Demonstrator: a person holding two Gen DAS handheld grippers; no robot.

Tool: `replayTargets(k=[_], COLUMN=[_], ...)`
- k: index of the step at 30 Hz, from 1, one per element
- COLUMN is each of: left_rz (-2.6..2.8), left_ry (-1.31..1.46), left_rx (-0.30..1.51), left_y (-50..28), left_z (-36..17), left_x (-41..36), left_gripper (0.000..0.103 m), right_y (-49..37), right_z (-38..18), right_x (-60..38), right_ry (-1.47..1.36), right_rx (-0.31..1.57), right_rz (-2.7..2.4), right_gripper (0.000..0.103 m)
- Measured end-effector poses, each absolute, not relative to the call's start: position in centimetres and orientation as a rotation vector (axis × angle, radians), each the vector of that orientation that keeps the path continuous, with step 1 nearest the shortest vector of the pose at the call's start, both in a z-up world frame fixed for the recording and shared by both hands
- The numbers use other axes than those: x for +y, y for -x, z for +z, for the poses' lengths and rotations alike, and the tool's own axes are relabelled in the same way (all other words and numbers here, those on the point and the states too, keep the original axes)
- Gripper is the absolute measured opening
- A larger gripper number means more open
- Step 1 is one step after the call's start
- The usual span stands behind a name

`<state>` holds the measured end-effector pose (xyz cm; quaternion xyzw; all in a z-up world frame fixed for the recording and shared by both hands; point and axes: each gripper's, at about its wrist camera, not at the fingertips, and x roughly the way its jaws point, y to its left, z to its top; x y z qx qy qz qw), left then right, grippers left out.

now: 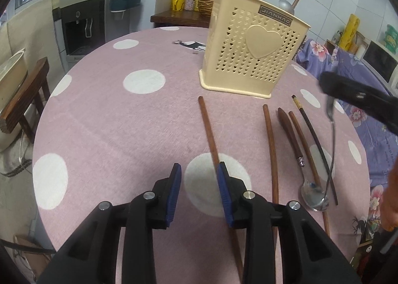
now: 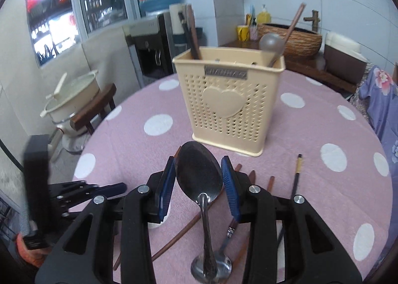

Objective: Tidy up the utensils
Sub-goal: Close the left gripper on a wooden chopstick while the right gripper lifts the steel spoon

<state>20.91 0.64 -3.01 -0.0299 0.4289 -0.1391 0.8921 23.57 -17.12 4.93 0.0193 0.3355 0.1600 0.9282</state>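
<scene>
A cream perforated utensil holder [image 1: 248, 47] [image 2: 228, 100] stands on the pink dotted tablecloth [image 1: 112, 122], with chopsticks and a ladle standing in it. My right gripper [image 2: 199, 162] is shut on the bowl of a metal spoon [image 2: 199, 174], lifted above the table; its handle points back toward the camera. In the left wrist view the right gripper [image 1: 348, 95] hangs at the right with the spoon [image 1: 333, 134] dangling. My left gripper [image 1: 199, 172] is open low over the cloth, nothing between its pads; a brown chopstick [image 1: 209, 129] passes under its right finger. Other chopsticks [image 1: 271, 147] and a wooden-handled spoon [image 1: 291, 132] lie to the right.
A dark chopstick [image 1: 313, 134] lies furthest right. A wooden chair [image 2: 94, 107] with a cream pot [image 2: 74, 95] stands left of the table, a water dispenser [image 1: 79, 23] behind. Purple floral cloth [image 1: 373, 134] drapes past the right table edge. A person's hand [image 1: 390, 197] shows there.
</scene>
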Motion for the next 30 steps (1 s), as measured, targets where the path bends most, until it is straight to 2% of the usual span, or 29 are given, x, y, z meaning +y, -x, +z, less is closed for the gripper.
replayTargets(k=[13, 22, 30], left_rz=[-0.31, -0.224, -0.208], left_ry=[0.03, -0.019, -0.03], left_rx=[0.896, 0.957, 0.928], left_y=[-24.8, -27.7, -27.6], left_z=[-2.2, -4.0, -4.5], left_x=[-1.9, -3.7, -4.1], left_gripper=[0.03, 0.012, 0.009], right_y=[-19.8, -19.6, -19.6], right_z=[6.7, 6.6, 6.6], right_x=[-19.7, -19.8, -19.8], right_ry=[-0.119, -0.124, -0.125], right_rx=[0.602, 0.589, 0.584], right_rz=[0.315, 0.317, 0.318], right_gripper=[0.037, 0.037, 0.037])
